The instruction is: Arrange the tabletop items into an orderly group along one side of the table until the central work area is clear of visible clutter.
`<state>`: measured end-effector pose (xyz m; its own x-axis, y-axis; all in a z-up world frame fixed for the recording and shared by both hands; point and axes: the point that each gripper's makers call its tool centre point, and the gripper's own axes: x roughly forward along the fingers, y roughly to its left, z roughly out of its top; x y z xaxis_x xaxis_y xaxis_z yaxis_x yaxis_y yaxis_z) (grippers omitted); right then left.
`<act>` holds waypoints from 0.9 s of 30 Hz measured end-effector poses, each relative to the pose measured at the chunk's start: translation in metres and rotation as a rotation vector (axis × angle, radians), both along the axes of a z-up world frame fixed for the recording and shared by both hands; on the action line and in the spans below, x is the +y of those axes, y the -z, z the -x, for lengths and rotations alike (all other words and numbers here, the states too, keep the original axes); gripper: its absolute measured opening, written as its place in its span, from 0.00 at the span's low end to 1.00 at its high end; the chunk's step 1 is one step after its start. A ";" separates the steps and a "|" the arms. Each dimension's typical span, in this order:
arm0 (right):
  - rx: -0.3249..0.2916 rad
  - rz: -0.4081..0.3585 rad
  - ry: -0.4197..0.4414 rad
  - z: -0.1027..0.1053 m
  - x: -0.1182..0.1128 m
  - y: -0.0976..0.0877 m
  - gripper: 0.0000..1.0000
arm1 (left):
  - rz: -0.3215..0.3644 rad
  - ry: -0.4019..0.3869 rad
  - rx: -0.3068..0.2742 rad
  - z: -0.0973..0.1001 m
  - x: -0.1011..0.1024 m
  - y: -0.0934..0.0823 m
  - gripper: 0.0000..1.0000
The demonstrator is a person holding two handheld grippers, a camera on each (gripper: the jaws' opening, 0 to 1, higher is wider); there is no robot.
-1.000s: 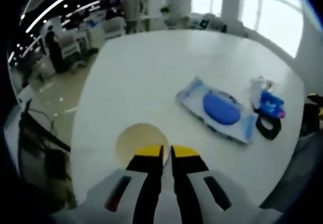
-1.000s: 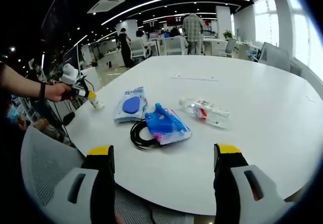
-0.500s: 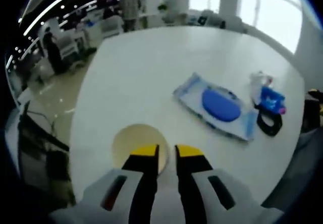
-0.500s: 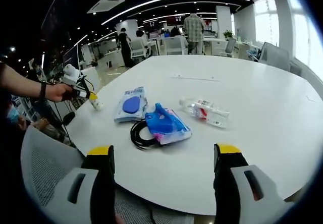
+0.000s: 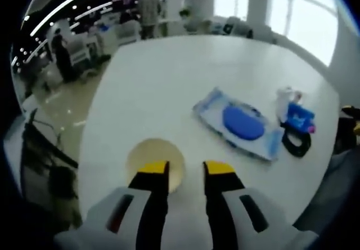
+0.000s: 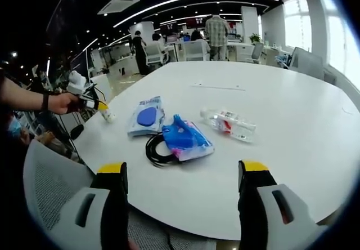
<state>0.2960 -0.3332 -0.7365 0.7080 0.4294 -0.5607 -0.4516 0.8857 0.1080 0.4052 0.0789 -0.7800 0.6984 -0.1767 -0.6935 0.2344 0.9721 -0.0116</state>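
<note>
Left gripper: jaws were nearly together a second ago, and the gap has widened in steps since; they now stand a narrow way apart, holding nothing. The pale round cup sits on the table just under the left jaw tip, close to the near left edge. In the right gripper view a hand with a dark wristband reaches in from the left, holding that gripper level over the cup at the table's left edge; its pose matches the earlier frames.

Right gripper: jaws wide apart, empty, hovering off the near edge of the table; no change from before.

Count on the table: one cup; one flat packet with a blue oval; one blue pouch lying partly on one black coiled cable; one clear bottle on its side. Packet, pouch and cable lie close together toward the near left part; the bottle lies just to their right, apart from them. None of these have shifted.
</note>
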 end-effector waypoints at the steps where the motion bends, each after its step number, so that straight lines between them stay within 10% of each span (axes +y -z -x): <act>1: 0.001 0.001 -0.001 0.000 0.000 0.000 0.80 | 0.003 -0.002 -0.008 0.000 0.000 -0.002 0.23; 27: 0.007 0.005 -0.017 0.001 0.002 0.002 0.80 | 0.117 0.001 -0.140 0.013 -0.042 -0.050 0.46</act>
<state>0.2954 -0.3314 -0.7380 0.6969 0.4386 -0.5674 -0.4659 0.8784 0.1067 0.3923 0.0370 -0.7299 0.7863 -0.2509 -0.5645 0.2424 0.9658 -0.0916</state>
